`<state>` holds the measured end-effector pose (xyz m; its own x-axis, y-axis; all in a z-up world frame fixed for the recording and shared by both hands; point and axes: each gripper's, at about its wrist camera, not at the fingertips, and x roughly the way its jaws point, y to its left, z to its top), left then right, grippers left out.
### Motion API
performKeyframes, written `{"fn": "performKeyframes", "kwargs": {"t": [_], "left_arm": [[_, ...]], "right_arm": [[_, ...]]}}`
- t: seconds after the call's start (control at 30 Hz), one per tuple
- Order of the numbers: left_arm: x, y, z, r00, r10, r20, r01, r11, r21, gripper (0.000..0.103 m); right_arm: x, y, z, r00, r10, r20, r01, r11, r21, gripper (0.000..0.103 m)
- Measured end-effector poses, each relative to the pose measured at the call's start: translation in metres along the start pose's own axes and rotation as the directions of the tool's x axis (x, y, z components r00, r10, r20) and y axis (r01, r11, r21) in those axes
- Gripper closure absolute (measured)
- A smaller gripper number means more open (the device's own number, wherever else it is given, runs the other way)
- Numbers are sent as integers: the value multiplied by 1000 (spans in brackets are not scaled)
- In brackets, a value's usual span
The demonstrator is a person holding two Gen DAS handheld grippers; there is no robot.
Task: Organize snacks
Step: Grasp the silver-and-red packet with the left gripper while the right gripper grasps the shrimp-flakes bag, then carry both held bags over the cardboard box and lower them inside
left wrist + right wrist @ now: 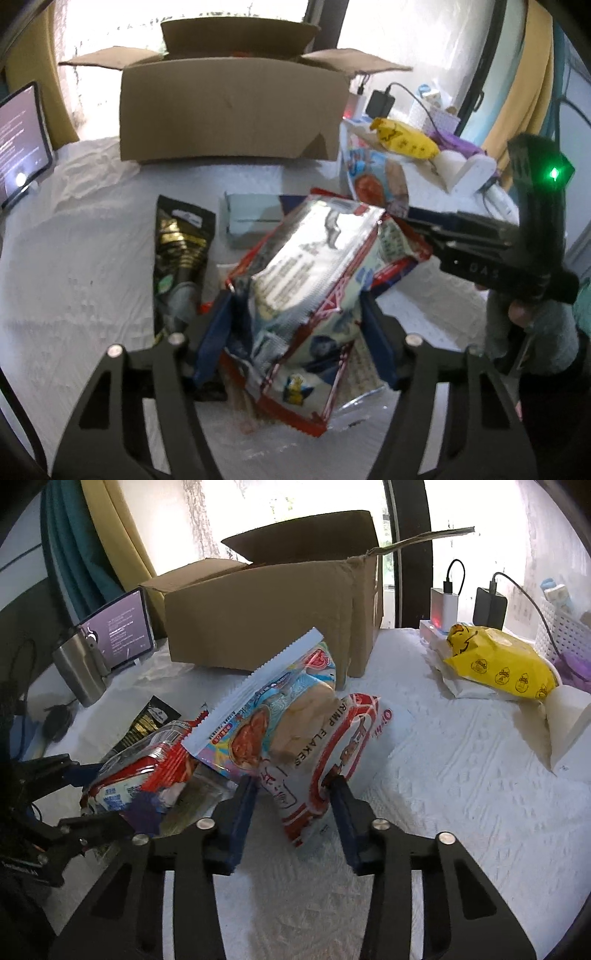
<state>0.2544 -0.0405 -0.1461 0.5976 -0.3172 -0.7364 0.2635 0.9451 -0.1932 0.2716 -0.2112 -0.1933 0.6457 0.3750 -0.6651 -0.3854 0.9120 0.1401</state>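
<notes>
You are working over a surface covered with a white textured cloth (461, 794). A cardboard box (232, 114), flaps open, stands on it at the top centre of the left wrist view. A black-and-gold pouch (181, 258) lies flat at centre left, a pale green box (251, 221) just beyond it. A propped tablet (22, 140) sits at the left edge.

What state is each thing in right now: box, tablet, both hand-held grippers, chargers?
Box: flaps open, upright.
Tablet: screen on, propped on a stand.
Left hand-held gripper: shut on the silver-red bag, lifted at a tilt.
Right hand-held gripper: jaws around the shrimp flakes bag; grip unclear.
Blue snack bag: leaning on the shrimp flakes bag.
Black pouch: lying flat.
Chargers: cables plugged in.
</notes>
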Motion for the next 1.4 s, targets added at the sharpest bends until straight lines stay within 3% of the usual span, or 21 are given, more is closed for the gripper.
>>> {"fn": "performKeyframes", "kwargs": {"t": [0.3,1.07,1.1,1.13,1.2,1.23,1.4], "left_arm": [[-25,-2,5,998,-5,62,5,1000,-1,35],[-64,26,48,977,79,200,-75,997,-30,35],[-65,27,51,975,82,206,-77,997,-29,35],[-65,28,53,974,86,209,-81,996,-30,35],[-65,32,58,972,90,216,-85,996,-34,35],[-64,33,60,972,93,217,-87,996,-35,35],[-64,38,65,969,96,227,-91,995,-33,35]], "right_arm": [[-22,2,3,999,1,49,-1,1000,-4,69],[-65,22,42,988,9,156,1,998,-64,73],[-66,23,45,987,10,160,1,998,-67,74],[-67,23,47,986,11,164,1,998,-70,88],[-67,24,53,985,8,171,5,997,-73,91],[-67,24,56,985,13,171,0,997,-76,98],[-58,18,61,987,2,159,10,997,-71,99]]}}
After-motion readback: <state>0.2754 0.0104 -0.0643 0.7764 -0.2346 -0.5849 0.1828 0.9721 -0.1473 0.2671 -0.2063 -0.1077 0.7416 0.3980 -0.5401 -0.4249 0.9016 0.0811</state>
